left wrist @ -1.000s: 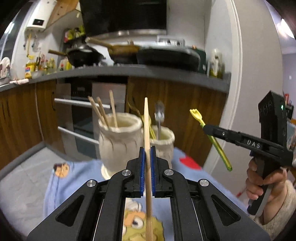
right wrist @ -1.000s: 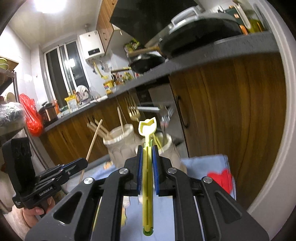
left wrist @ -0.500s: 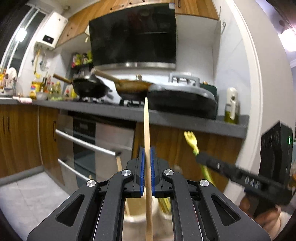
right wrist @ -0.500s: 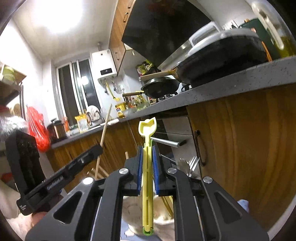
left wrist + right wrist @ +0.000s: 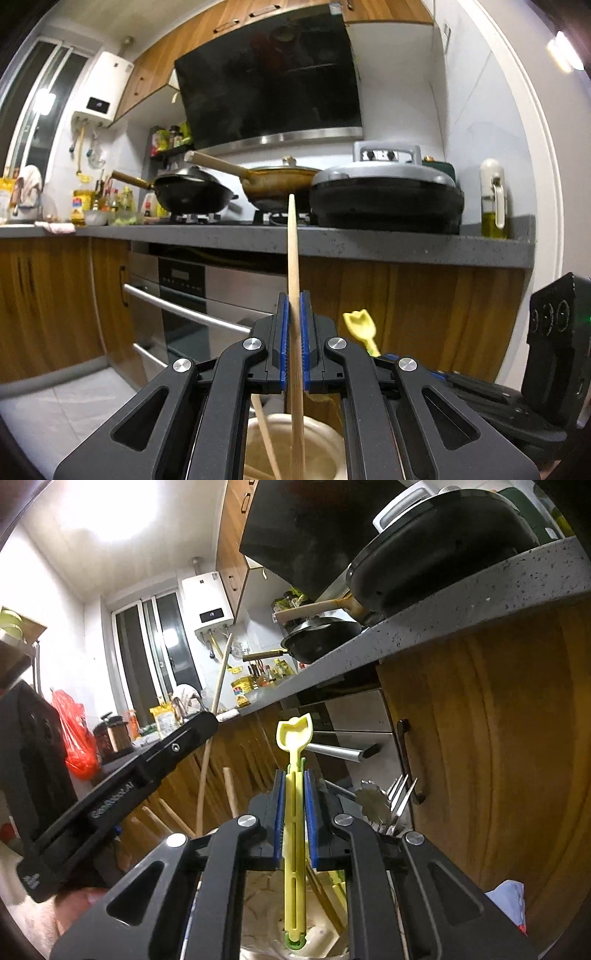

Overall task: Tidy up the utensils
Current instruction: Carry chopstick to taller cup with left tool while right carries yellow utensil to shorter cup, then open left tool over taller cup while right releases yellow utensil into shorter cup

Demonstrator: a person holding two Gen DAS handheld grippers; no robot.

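Note:
My left gripper [image 5: 294, 341] is shut on a wooden chopstick [image 5: 293, 258] held upright, its lower end inside the cream holder [image 5: 317, 430] right below, beside another chopstick [image 5: 266, 439]. My right gripper [image 5: 294, 821] is shut on a yellow-green plastic utensil [image 5: 294, 812], upright over a second cream holder [image 5: 321, 938]; metal forks [image 5: 397, 801] stick out of it on the right. The yellow utensil's head also shows in the left wrist view [image 5: 360, 328]. The left gripper body [image 5: 110, 794] and its chopstick [image 5: 216, 720] show at left in the right wrist view.
A grey counter [image 5: 332, 240] with pans [image 5: 195, 192] runs across the back over wooden cabinets and an oven [image 5: 184, 295]. A blue cloth corner [image 5: 511, 901] shows at lower right. The right gripper's body [image 5: 554, 350] is close on the right.
Both grippers have moved up over and close to the holders, and the views have tilted upward. The chopstick's lower end has entered the left holder; the yellow utensil now hangs over the other one.

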